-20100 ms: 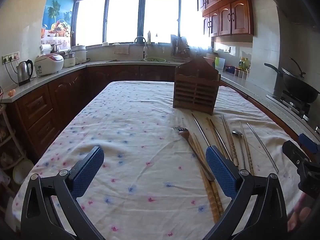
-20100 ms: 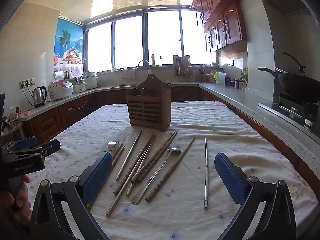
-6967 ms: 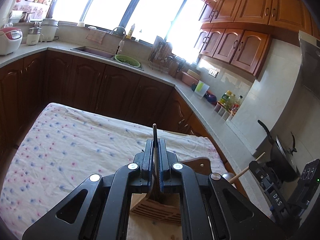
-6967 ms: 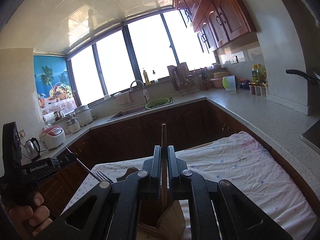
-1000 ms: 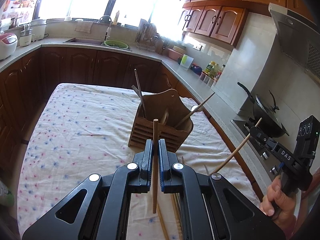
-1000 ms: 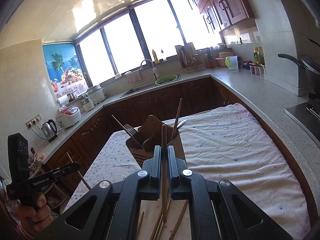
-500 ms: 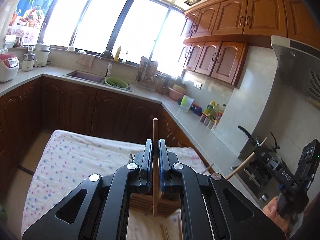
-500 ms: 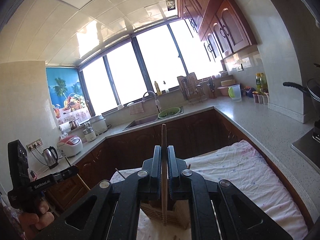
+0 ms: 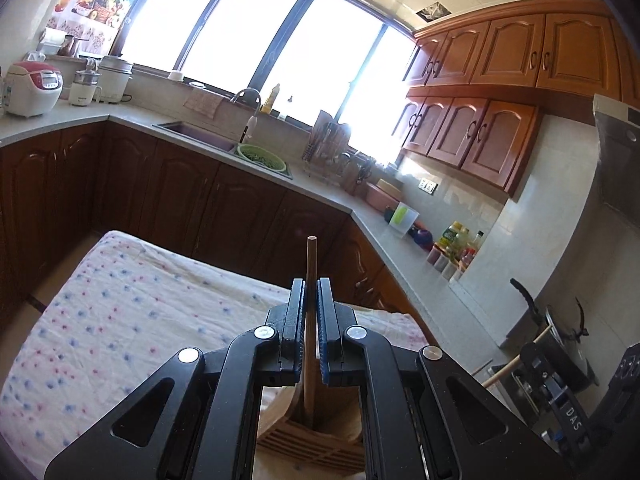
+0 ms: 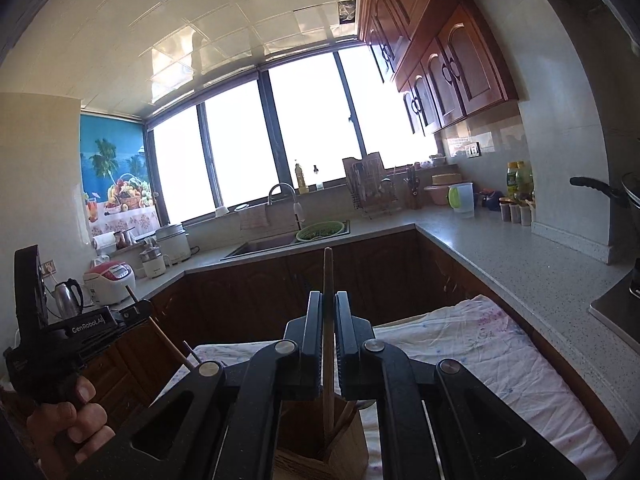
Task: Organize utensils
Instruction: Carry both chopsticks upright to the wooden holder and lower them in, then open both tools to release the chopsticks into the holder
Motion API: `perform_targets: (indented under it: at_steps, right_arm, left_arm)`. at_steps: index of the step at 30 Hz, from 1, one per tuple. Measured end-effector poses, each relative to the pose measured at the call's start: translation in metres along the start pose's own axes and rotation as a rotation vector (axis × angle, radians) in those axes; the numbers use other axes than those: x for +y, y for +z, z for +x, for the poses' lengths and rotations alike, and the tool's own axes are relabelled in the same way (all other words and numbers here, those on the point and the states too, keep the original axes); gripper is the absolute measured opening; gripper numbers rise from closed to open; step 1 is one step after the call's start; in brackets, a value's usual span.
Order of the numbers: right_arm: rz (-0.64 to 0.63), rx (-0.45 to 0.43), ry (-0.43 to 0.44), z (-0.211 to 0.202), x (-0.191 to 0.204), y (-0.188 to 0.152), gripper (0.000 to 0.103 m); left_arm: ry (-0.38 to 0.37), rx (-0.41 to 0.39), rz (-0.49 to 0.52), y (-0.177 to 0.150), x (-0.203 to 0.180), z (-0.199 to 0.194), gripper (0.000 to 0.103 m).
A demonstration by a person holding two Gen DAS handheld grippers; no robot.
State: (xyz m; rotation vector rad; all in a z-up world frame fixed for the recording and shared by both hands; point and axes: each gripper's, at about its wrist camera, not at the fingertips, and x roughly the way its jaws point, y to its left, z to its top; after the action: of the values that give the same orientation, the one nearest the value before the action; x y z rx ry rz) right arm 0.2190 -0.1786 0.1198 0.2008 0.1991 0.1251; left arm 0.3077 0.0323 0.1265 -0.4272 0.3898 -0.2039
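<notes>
My left gripper (image 9: 310,292) is shut on a wooden chopstick (image 9: 311,256) that stands upright, its lower end down inside the wooden utensil holder (image 9: 308,446) right below. My right gripper (image 10: 328,304) is shut on another wooden chopstick (image 10: 328,268), also upright, its lower end inside the same holder (image 10: 320,456), among other sticks. The left gripper also shows in the right wrist view (image 10: 136,310), and the right gripper's body shows in the left wrist view at the lower right. The utensils on the table are hidden.
The table has a floral cloth (image 9: 132,312). Kitchen counters run around it, with a sink (image 10: 264,246), a green colander (image 10: 320,231), a rice cooker (image 9: 32,88), a kettle (image 10: 69,299), bottles (image 9: 456,248) and a wok (image 10: 600,192) on the stove.
Both grippers have come down over the holder, and each chopstick's lower end now reaches into it. Both stay shut on their chopsticks.
</notes>
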Motion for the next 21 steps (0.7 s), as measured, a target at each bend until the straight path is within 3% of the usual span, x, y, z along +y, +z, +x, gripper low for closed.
perform_targets:
  at_steps: [8,21]
  right_arm:
    - [0.034,0.072,-0.020,0.018,-0.014,-0.032,0.006]
    - [0.087,0.131,-0.019,0.029,-0.024,-0.037,0.006]
  left_arm:
    - [0.013,0.083,0.042,-0.027,-0.001,0.024,0.005]
    - [0.019,0.100,0.076,-0.024,-0.006,0.027,0.006]
